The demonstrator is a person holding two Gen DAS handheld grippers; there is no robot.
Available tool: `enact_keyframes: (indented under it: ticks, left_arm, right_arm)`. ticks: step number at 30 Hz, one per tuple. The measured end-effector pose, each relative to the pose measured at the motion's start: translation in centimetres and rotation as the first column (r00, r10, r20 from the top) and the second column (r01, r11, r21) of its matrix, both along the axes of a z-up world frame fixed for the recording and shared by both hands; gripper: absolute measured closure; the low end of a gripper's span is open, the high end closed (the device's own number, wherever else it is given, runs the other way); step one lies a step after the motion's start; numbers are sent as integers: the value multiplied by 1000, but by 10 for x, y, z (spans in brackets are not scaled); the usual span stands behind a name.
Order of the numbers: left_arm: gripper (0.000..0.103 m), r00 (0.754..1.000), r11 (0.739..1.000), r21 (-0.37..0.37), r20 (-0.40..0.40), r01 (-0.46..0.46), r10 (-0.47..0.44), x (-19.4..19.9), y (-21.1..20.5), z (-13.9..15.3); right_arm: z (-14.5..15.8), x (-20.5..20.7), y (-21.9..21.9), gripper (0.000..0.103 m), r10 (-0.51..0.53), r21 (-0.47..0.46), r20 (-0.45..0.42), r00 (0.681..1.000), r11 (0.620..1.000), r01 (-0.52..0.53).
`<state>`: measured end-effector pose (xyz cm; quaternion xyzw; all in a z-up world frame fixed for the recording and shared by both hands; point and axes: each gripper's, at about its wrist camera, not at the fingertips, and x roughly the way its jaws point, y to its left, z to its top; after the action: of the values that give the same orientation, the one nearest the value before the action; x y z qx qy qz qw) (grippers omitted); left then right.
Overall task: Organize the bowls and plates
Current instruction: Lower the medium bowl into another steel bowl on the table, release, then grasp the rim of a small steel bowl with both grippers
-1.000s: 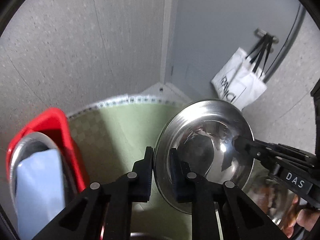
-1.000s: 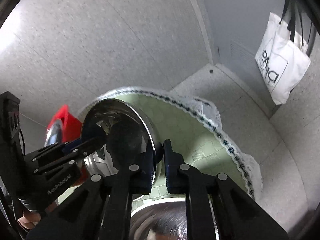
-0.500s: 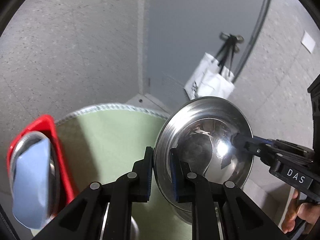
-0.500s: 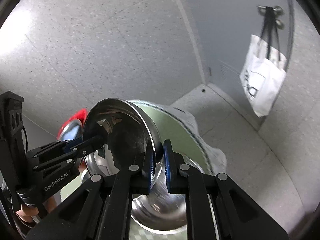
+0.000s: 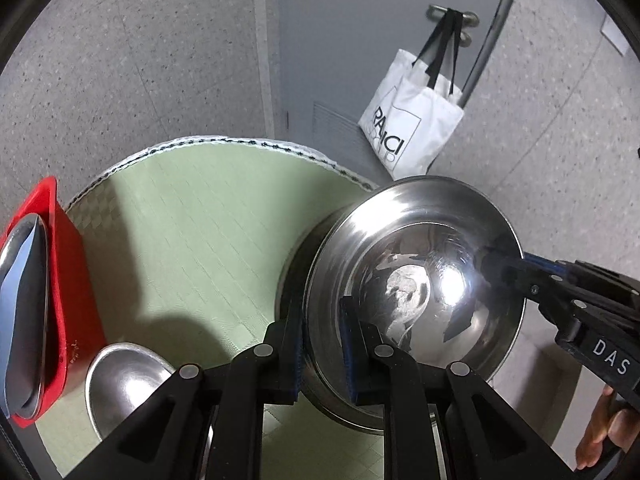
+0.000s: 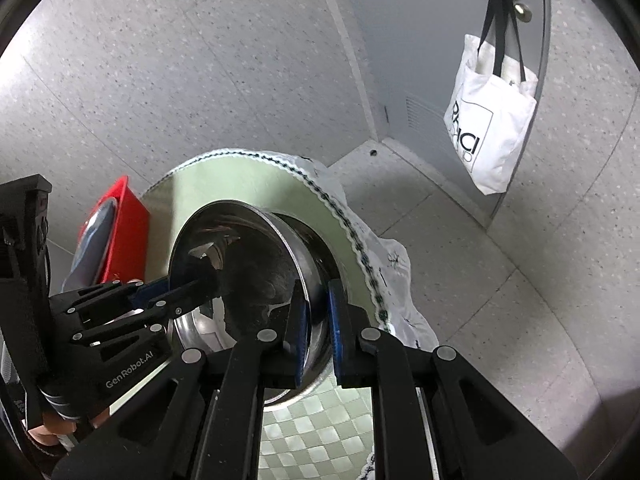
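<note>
A large shiny steel bowl hangs tilted over the right part of the green-clothed round table, carried by both grippers. My left gripper is shut on its near rim. My right gripper comes in from the right and is shut on the opposite rim. In the right wrist view the same bowl sits between my right gripper and my left gripper. A smaller steel bowl rests on the cloth at lower left.
A red bin at the table's left edge holds an upright steel plate. A white tote bag hangs from a door handle beyond the table. The cloth's lace edge drops to grey floor on the right.
Both grippers have carried the bowl rightwards over the table. The red bin has slid to the left of the view, and the small bowl on the cloth has come into sight.
</note>
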<state>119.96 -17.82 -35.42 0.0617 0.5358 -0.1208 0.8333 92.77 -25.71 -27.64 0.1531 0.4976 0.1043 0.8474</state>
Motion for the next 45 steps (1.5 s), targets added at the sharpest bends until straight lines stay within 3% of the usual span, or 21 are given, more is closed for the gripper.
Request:
enact_keyframes:
  ticks: [4, 12, 14, 19, 21, 23, 28, 30, 32, 35, 41, 45]
  left_arm:
    - [89, 1000, 1000, 11, 0, 5, -5, 3, -7, -9]
    - [64, 1000, 999, -37, 4, 27, -27, -3, -8, -11]
    - [55, 999, 997, -67, 0, 39, -39, -6, -2, -8]
    - [47, 999, 991, -127, -8, 43, -45, -12, 14, -1]
    - [46, 999, 986, -161, -16, 35, -38, -13, 23, 1]
    - [45, 999, 982, -183, -17, 38, -42, -15, 31, 4]
    - [37, 999, 983, -177, 35, 40, -35, -34, 56, 19]
    - [29, 997, 983, -178, 75, 34, -21, -48, 70, 30]
    - [21, 992, 988, -155, 129, 11, 9, -65, 89, 40]
    - [21, 981, 993, -108, 180, -48, 67, -89, 124, 45]
    - [21, 963, 976, -88, 168, -200, 212, -124, 192, 36]
    - [21, 944, 953, -117, 146, -279, 295, -146, 221, 33]
  right_arm:
    - [-2, -1, 1, 92, 1, -21, 12, 1000, 1000, -1]
    - [-4, -7, 10, 90, 1, -65, 22, 1000, 998, 1]
    - [-4, -8, 10, 85, -1, -52, 24, 1000, 999, 2]
    - [-2, -12, 12, 78, -13, -41, 33, 999, 999, 14]
    - [1, -14, 11, 70, -25, -48, 39, 999, 998, 27]
    - [3, -16, 9, 52, -45, -65, 47, 998, 997, 48]
    - [12, -25, 12, 51, -71, -90, 74, 995, 993, 77]
    - [21, -31, 20, 48, -64, -103, 101, 993, 992, 74]
    - [29, -39, 31, 46, -57, -116, 123, 991, 991, 71]
    - [41, -58, 59, 42, -21, -108, 170, 985, 993, 40]
    - [42, -76, 125, 42, 84, -107, 201, 976, 992, -63]
    - [37, -69, 164, 42, 161, -131, 181, 970, 982, -138]
